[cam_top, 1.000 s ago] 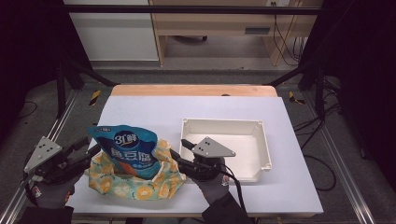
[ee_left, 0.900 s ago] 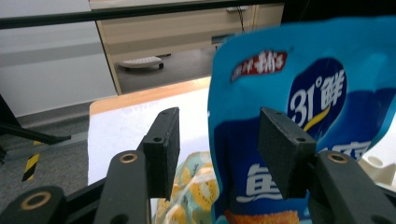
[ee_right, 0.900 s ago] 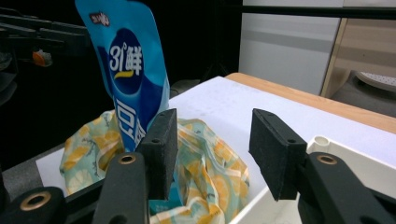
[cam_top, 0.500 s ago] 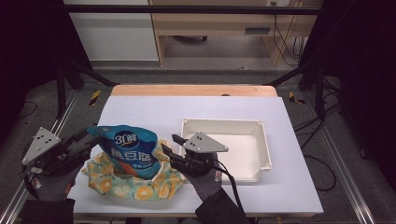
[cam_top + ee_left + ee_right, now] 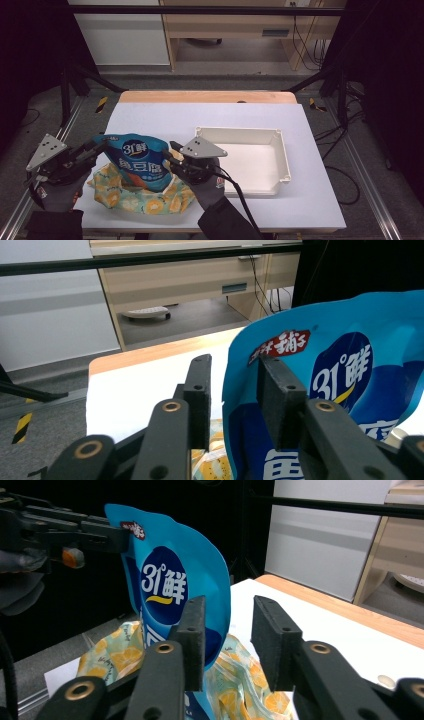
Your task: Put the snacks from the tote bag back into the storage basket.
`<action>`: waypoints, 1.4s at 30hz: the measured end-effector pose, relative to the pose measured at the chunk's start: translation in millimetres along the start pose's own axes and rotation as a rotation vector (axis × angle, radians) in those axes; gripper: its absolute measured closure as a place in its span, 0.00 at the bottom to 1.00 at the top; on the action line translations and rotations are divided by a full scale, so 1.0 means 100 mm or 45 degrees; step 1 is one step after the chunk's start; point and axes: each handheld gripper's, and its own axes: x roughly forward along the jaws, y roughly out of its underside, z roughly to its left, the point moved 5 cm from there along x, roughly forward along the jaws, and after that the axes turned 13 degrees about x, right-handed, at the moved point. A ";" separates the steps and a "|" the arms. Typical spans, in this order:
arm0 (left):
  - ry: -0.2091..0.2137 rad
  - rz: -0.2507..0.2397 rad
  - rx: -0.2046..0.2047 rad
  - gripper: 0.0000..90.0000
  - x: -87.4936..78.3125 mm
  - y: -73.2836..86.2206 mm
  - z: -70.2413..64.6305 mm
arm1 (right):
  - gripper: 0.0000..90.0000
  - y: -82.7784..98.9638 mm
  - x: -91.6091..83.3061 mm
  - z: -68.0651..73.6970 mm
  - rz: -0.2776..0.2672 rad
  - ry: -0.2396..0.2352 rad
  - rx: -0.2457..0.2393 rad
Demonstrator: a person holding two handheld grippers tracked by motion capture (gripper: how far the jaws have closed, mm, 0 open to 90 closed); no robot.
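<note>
A blue snack bag (image 5: 142, 160) stands upright on a crumpled yellow lemon-print cloth (image 5: 130, 200) near the table's front left. My left gripper (image 5: 100, 145) is at the bag's upper left corner. In the left gripper view the bag's (image 5: 350, 365) edge lies between the jaws of that gripper (image 5: 232, 375), with a gap still showing. My right gripper (image 5: 172, 152) is at the bag's right edge. In the right gripper view that edge of the bag (image 5: 165, 580) sits between its jaws (image 5: 227, 610) without being pinched. Both grippers' jaws have just been closing.
A white rectangular tray (image 5: 240, 131) lies on the white table top (image 5: 200, 115) just right of the right hand. The table's wooden far edge (image 5: 205, 96) runs across the back. Dark frame bars stand on both sides.
My right gripper has moved left and slightly up to the bag's right edge. Both pairs of jaws stand narrower around the bag's edges. The left hand has barely moved.
</note>
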 end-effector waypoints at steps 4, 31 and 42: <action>0.016 0.012 0.005 0.82 0.01 0.02 -0.01 | 0.83 0.01 0.09 0.02 0.009 0.004 -0.010; -0.012 0.030 -0.008 1.00 0.00 0.00 -0.05 | 1.00 -0.05 0.18 0.05 0.030 0.040 -0.045; -0.023 -0.012 -0.008 1.00 -0.08 -0.08 -0.05 | 1.00 -0.12 0.15 0.09 0.005 0.031 -0.055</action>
